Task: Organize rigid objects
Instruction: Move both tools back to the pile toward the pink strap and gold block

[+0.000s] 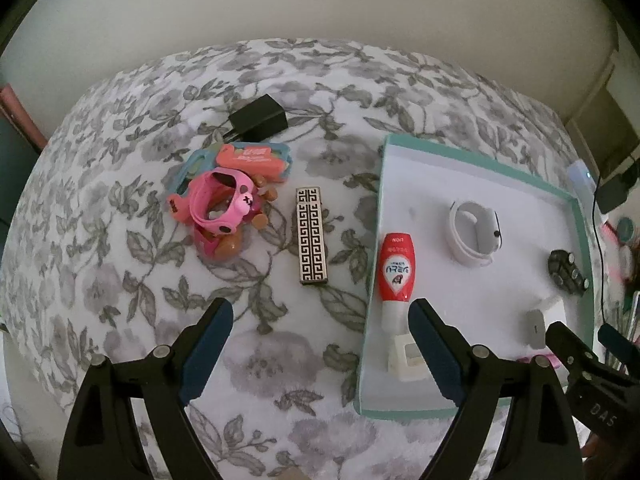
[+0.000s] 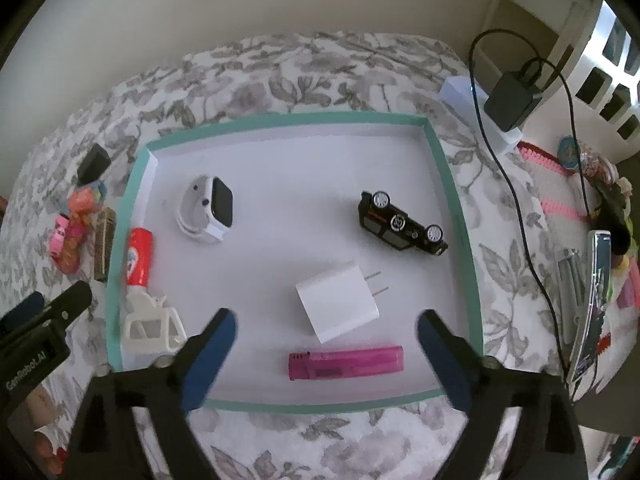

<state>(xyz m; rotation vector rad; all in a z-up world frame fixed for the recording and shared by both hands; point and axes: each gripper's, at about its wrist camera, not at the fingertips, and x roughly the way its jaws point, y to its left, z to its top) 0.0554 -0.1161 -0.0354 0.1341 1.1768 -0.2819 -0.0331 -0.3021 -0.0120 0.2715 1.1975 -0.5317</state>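
Note:
A teal-rimmed white tray (image 2: 452, 200) lies on the flowered cover. In it are a white plug charger (image 2: 338, 306), a pink lighter (image 2: 346, 362), an upturned black toy car (image 2: 402, 224), a white watch (image 2: 208, 210), a red tube (image 1: 396, 268) and a white plastic piece (image 1: 406, 356). My right gripper (image 2: 326, 318) hangs open over the charger and lighter, holding nothing. My left gripper (image 1: 320, 312) is open and empty above the tray's left rim (image 1: 384, 200). Left of the tray lie a patterned box (image 1: 313, 236), a pink toy heap (image 1: 224, 212) and a black adapter (image 1: 260, 118).
Right of the tray, a black power brick (image 2: 512, 100) with its cable sits on a white device. Beyond it are a pink zipped pouch (image 2: 556, 208) and a slim printed case (image 2: 592, 308). A pale wall stands behind the flowered cover (image 1: 280, 340).

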